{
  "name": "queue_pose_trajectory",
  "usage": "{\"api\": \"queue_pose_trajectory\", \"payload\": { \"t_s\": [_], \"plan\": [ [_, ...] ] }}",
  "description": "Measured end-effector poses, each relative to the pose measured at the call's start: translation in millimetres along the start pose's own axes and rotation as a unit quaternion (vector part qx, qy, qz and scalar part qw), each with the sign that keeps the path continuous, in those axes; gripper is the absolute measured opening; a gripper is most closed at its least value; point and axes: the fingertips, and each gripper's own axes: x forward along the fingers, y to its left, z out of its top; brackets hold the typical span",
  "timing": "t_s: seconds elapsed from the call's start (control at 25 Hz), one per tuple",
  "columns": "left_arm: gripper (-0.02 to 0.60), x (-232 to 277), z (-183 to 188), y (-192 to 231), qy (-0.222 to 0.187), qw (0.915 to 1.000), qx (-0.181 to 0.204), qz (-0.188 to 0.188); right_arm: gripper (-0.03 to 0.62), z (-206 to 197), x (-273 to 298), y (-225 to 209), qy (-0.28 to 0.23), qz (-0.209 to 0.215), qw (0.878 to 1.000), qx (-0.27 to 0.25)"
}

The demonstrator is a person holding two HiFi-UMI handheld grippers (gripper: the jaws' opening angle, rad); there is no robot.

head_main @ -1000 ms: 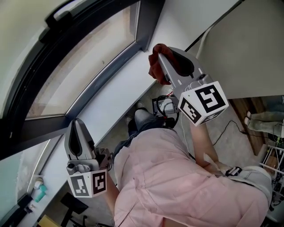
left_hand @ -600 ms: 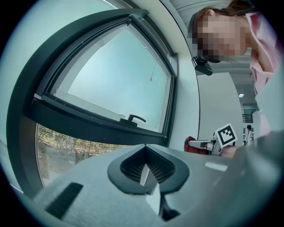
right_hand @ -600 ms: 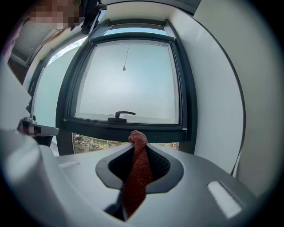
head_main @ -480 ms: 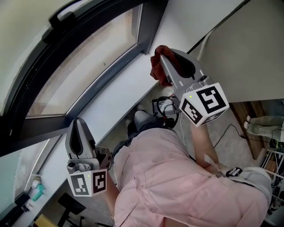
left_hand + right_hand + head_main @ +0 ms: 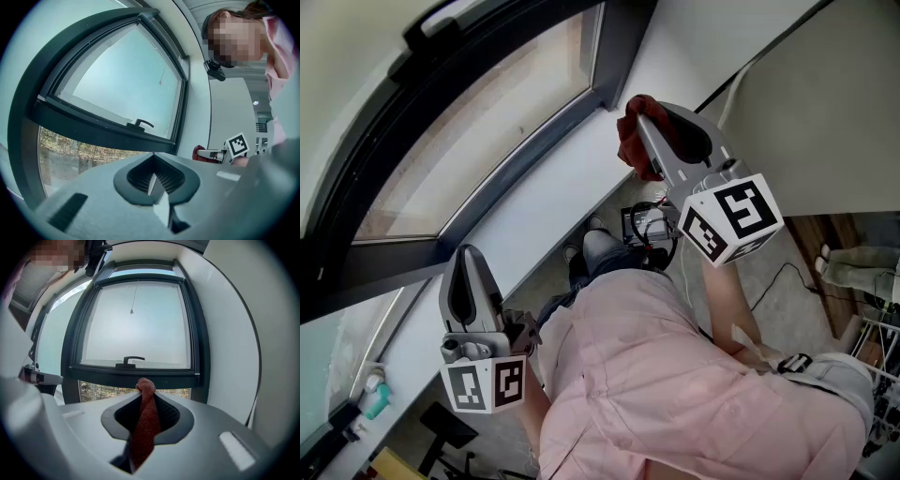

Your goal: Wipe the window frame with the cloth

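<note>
Idleness marks the left gripper (image 5: 470, 272), low at seven o'clock of the head view: its jaws are closed on nothing, likely parked out of the way beside the white sill (image 5: 546, 211). Through the middle runs the window frame (image 5: 523, 152), dark, smooth and matt, with a slim black handle (image 5: 133, 359) on its lower bar; hard flat faces like these should take a light swipe. At one o'clock the right gripper (image 5: 645, 112) has its jaws clamped on the cloth (image 5: 629, 141), a rust-red knitted rag bunched into a knot that pokes past the tips, so fabric rather than plastic would meet the frame. The cloth hangs near the frame's lower corner, apparently not touching it
</note>
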Motion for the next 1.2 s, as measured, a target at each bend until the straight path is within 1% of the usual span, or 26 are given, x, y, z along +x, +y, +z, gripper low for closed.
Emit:
{"api": "queue_pose_trajectory", "payload": {
  "t_s": [0.2,0.56,0.76,1.2],
  "plan": [
    [-0.005,-4.3,5.0,0.6,-0.007,0.9999,0.003,0.007,0.063,0.8,0.5,2.2,-0.001,0.007,1.0,0.001],
    [-0.005,-3.5,4.3,0.5,-0.006,1.0,0.0,0.003,0.063,3.7,1.0,4.5,-0.001,0.01,1.0,-0.005],
    [-0.005,-2.3,4.7,1.5,-0.008,1.0,0.0,0.005,0.063,3.5,2.8,3.0,-0.001,0.007,1.0,0.002],
    [-0.005,-2.1,11.3,13.6,-0.021,0.9992,-0.001,0.033,0.063,17.6,30.5,11.9,-0.015,0.039,0.999,-0.002]
  ]
}}
